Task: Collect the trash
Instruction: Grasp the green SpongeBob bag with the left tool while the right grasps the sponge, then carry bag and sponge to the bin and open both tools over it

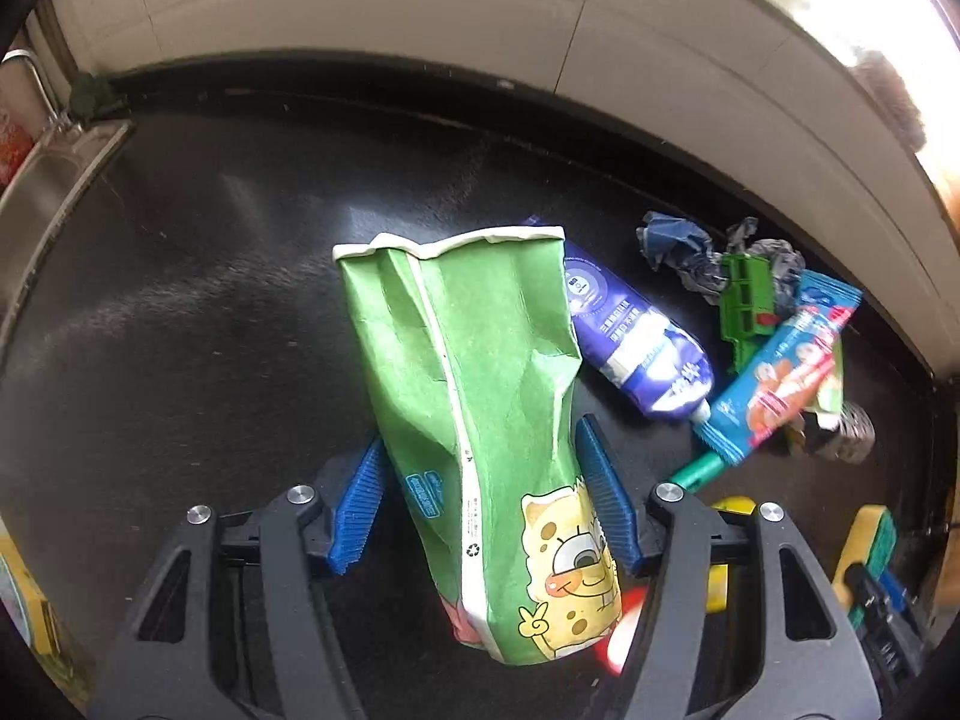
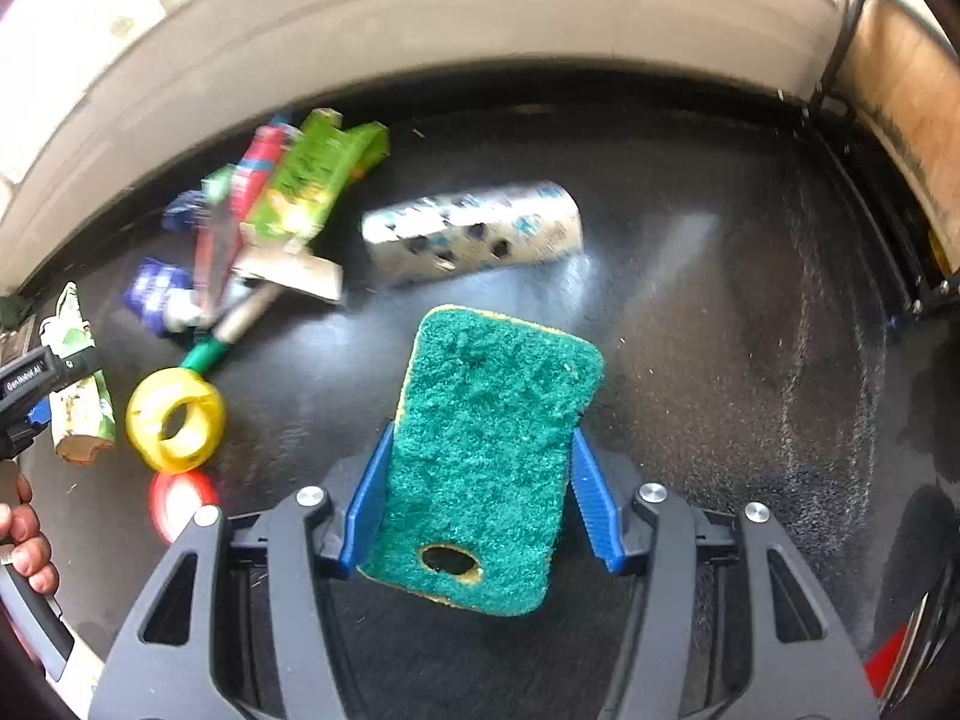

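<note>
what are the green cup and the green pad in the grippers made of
Green cup, held by the left gripper: looks like matte printed paper, since it shows creases and a rolled white rim. Green pad, held by the right gripper: coarse fibrous scouring layer over yellow foam, probably a kitchen sponge.

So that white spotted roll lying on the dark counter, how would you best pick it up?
Probably around its middle, coming straight down from above. The white spotted roll lies on its side on the counter, long axis running left-right in the right wrist view, with bare surface before and behind it. Jaws set across the narrow width should fit. The right gripper already holds the green sponge, though.
</note>
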Motion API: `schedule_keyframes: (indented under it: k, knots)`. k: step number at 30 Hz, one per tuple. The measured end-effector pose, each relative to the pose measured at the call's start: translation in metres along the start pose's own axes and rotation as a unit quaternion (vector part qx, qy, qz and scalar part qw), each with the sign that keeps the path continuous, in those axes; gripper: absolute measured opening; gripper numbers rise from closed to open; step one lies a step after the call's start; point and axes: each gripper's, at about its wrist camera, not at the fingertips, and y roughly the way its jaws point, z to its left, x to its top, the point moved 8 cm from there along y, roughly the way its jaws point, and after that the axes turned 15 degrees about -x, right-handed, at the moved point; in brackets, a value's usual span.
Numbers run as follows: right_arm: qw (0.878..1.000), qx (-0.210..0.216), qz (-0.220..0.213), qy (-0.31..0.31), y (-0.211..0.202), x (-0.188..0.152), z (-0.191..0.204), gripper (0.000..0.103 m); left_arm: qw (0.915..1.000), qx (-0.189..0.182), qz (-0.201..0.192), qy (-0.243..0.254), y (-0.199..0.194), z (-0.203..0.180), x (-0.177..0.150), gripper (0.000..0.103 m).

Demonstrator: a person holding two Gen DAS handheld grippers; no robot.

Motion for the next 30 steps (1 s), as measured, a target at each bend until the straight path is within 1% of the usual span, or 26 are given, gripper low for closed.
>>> schedule_keyframes:
  k: [6, 10, 13, 18, 25, 29, 30]
  knots:
    - [0.999, 0.021, -0.039, -0.009, -0.055, 0.0, 0.007, 0.055, 0.9991, -0.005, -0.008, 0.042, -0.053, -0.003, -0.023, 0.061]
    - [0.997, 0.029, -0.066, -0.017, -0.093, -0.005, 0.008, 0.055, 0.9959, -0.002, -0.013, 0.089, -0.086, -0.011, -0.042, 0.061]
    - [0.996, 0.032, -0.082, -0.022, -0.116, -0.01, 0.012, 0.055, 0.994, -0.004, -0.018, 0.108, -0.105, -0.013, -0.056, 0.061]
    - [0.995, 0.033, -0.093, -0.026, -0.133, -0.02, 0.014, 0.055, 0.9925, -0.008, -0.016, 0.121, -0.117, -0.017, -0.071, 0.061]
    - [0.994, 0.037, -0.099, -0.032, -0.139, -0.021, 0.018, 0.055, 0.9912, -0.005, -0.029, 0.129, -0.13, -0.016, -0.075, 0.061]
    - [0.991, 0.051, -0.114, -0.052, -0.152, -0.015, 0.037, 0.055, 0.9914, 0.001, -0.042, 0.124, -0.143, -0.007, -0.074, 0.061]
    - [0.989, 0.059, -0.12, -0.062, -0.157, -0.013, 0.047, 0.056, 0.9908, 0.009, -0.051, 0.125, -0.15, -0.003, -0.073, 0.061]
